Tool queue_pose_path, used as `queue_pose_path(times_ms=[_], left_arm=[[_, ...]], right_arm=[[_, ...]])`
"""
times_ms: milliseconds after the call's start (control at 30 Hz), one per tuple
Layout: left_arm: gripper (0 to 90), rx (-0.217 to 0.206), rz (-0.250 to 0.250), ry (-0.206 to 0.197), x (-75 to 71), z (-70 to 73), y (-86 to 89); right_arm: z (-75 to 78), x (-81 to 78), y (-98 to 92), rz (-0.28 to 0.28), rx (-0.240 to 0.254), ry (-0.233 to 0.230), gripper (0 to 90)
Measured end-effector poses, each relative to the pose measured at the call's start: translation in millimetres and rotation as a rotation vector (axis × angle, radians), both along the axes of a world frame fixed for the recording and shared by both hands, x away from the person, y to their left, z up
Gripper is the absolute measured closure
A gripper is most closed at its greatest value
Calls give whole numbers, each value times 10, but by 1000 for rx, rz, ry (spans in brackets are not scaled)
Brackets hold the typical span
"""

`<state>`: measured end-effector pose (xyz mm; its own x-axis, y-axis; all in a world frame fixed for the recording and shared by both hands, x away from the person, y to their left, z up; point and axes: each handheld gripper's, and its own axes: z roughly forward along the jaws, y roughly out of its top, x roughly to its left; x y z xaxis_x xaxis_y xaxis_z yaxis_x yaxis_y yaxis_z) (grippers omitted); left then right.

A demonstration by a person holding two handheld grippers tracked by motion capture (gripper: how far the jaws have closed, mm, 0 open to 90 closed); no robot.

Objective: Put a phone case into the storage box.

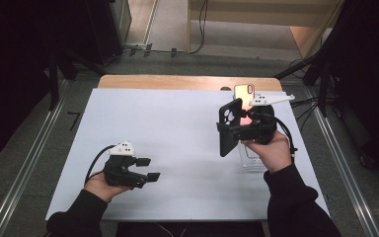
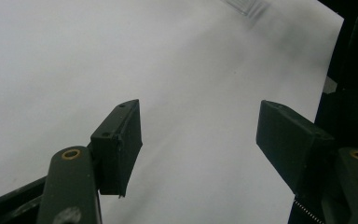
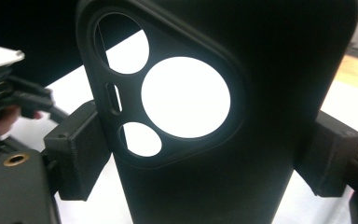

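right gripper (image 1: 227, 129) holds a black phone case (image 1: 228, 127)
its jaws squeeze the case's sides above the white tabletop (image 1: 177, 128); left gripper (image 1: 148, 169) is wide apart, holding nothing.

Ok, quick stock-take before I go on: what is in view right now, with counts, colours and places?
Matt black phone case with camera cut-outs: one, black, held upright off the table at its right side, clamped across its width.
Phone with a glowing orange-pink screen: one, standing just behind the case, near the far right of the table.
Clear plastic tray or stand: one, transparent, lying on the table below the case; details too faint to tell.
White table top: one, white, with a wooden edge at the far side.
Left hand-held gripper: one, black, low over the near left of the table, jaws apart with nothing between them.
Right hand-held gripper: one, black, pads pressed on the case's two side edges.
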<state>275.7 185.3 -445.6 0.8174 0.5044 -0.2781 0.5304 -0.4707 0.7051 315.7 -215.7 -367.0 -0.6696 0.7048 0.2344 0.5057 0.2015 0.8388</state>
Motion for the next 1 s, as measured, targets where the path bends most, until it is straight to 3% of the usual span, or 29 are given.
queue_pose_path(times_ms=[367, 733, 900, 1000], left_arm=[[318, 7, 40, 1, -38, -21, 88], [318, 1, 60, 1, -59, -22, 145], [318, 1, 59, 6, -60, -30, 140], [318, -1, 54, 2, -53, -30, 129]], right_arm=[[78, 152, -435, -184, 15, -3, 133], [16, 401, -624, -347, -8, -12, 132], [-74, 584, -672, -403, -22, -19, 132], [-187, 716, -695, -434, -21, 13, 132]])
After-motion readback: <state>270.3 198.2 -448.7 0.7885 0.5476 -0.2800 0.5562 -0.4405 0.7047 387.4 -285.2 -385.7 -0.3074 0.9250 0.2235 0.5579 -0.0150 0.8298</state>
